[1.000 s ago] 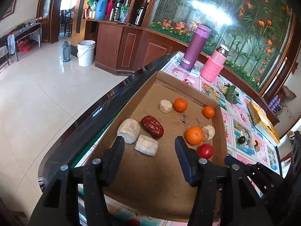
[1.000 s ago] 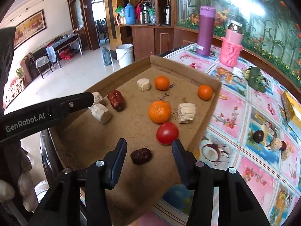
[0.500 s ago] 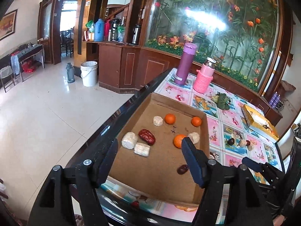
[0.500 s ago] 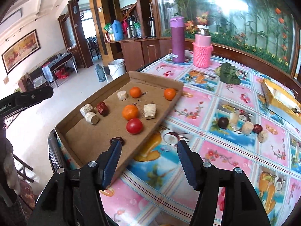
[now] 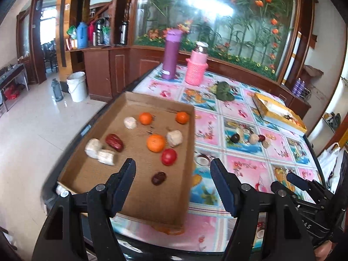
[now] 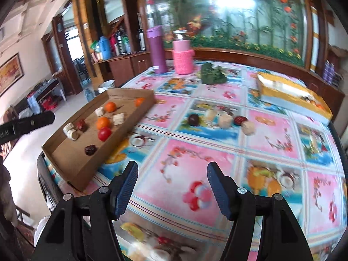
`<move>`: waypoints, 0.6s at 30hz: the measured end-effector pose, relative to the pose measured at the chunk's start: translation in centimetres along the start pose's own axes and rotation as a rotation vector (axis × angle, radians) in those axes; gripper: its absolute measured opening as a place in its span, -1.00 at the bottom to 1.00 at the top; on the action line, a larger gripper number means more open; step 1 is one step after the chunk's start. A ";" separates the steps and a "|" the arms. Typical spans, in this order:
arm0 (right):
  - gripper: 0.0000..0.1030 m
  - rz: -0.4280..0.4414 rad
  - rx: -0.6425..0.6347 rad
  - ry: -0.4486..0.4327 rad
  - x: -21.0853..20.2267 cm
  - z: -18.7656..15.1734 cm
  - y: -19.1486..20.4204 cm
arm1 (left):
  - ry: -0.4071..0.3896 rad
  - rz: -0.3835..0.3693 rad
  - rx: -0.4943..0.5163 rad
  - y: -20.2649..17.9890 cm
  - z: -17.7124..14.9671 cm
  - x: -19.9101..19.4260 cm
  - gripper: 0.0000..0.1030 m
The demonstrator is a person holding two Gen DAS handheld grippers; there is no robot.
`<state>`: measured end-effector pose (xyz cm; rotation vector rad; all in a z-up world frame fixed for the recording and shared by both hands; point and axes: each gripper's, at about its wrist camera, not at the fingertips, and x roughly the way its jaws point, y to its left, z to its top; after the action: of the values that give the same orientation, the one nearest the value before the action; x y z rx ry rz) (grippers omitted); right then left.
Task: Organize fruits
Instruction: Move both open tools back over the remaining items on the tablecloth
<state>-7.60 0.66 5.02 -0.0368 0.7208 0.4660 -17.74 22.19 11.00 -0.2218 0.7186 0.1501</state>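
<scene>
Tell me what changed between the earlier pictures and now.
Both tools pulled back from the cardboard tray: the left tool and right tool have just been opening, nothing between their jaws. The right one left a dark date in the tray and now faces the tablecloth. The other fruit stayed put.

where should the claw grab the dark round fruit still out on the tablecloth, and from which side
Grip the dark round fruit across its widest middle, coming from above and the near side. It is round, so any pair of opposite sides should do, but a pale chunk lies to its right, so keep one pad in the gap between them.
</scene>
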 end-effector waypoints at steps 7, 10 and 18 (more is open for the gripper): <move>0.47 -0.128 0.077 -0.031 -3.3 -2.2 -4.7 | 0.088 -0.088 0.038 -3.6 -1.3 3.4 0.37; 0.47 -0.161 0.121 -0.021 -3.6 -2.8 -6.6 | 0.112 -0.103 0.051 -4.5 -1.6 4.5 0.37; 0.47 -0.154 0.179 0.036 -1.7 -2.7 -8.7 | 0.129 -0.077 0.102 -5.6 -2.2 5.9 0.37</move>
<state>-6.73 -8.33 2.95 0.0674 0.7862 0.2530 -13.57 16.59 6.30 -0.1622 0.8424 0.0260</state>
